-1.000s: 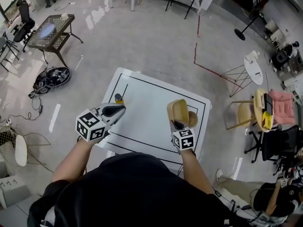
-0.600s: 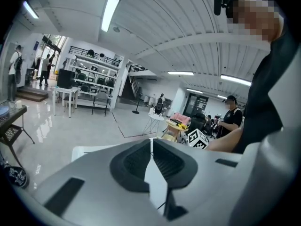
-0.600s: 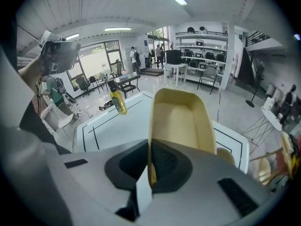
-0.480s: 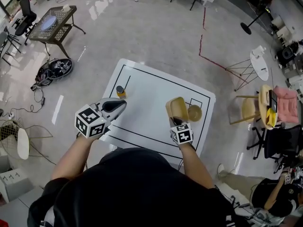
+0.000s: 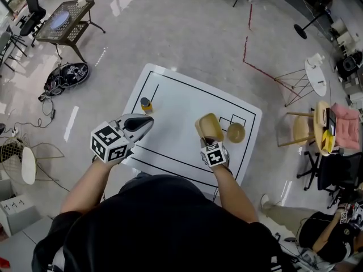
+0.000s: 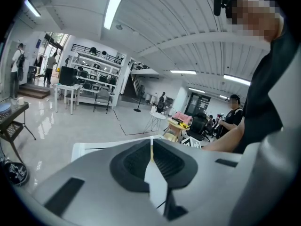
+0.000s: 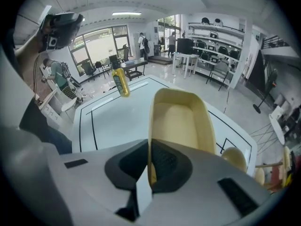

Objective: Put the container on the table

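A tan, oblong container (image 5: pixel 209 128) is over the right half of the white table (image 5: pixel 176 109). My right gripper (image 5: pixel 209 143) is shut on its near rim. In the right gripper view the container (image 7: pixel 181 121) stretches away from the right gripper (image 7: pixel 150 166), its hollow side open to view. Whether it touches the table I cannot tell. My left gripper (image 5: pixel 146 123) hovers over the table's left part, shut with nothing in it. In the left gripper view the left gripper (image 6: pixel 151 157) has its pads pressed together.
A small yellow bottle (image 5: pixel 146 104) stands at the table's left, also in the right gripper view as the bottle (image 7: pixel 121 82). A round tan piece (image 5: pixel 236 132) lies right of the container by a small black square. Chairs (image 5: pixel 299 130) and stools stand to the right.
My right gripper has carried the container a little to the left, away from the round tan piece that it overlapped before. The left gripper has hardly moved.
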The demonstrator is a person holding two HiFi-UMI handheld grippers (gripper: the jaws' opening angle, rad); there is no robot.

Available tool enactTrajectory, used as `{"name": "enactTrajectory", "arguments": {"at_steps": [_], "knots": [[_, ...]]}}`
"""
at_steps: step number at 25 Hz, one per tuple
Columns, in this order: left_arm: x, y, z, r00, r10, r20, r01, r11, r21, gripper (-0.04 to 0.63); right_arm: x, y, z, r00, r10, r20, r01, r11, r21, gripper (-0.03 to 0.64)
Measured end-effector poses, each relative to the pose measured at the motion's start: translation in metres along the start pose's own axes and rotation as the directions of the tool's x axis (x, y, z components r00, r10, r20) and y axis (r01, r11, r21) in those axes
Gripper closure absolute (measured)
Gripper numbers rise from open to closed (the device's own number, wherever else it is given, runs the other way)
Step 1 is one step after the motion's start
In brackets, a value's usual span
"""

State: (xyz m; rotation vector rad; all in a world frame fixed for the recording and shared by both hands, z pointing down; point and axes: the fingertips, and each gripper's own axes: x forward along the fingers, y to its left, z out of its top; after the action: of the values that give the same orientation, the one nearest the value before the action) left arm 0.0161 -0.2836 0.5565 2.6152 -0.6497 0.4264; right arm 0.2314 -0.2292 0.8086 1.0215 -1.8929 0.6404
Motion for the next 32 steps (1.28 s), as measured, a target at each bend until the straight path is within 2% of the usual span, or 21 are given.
{"name": "enactTrajectory", "arguments": {"at_steps": [15,32], "knots": [[0.006,0.008,-0.010,1.000,0.011,-0.022,-0.011,1.000,-0.022,0.574,0.047,0.022,-0.007,0.994,0.034,-0.104,-0.048,0.990,-0.132,0.607],[0.002,0.017,-0.021,0.999,0.027,-0.045,-0.029,0.999,-0.045,0.574,0.075,0.032,-0.029,0.985,0.033,-0.172,-0.070,0.975,-0.211,0.607]]}}
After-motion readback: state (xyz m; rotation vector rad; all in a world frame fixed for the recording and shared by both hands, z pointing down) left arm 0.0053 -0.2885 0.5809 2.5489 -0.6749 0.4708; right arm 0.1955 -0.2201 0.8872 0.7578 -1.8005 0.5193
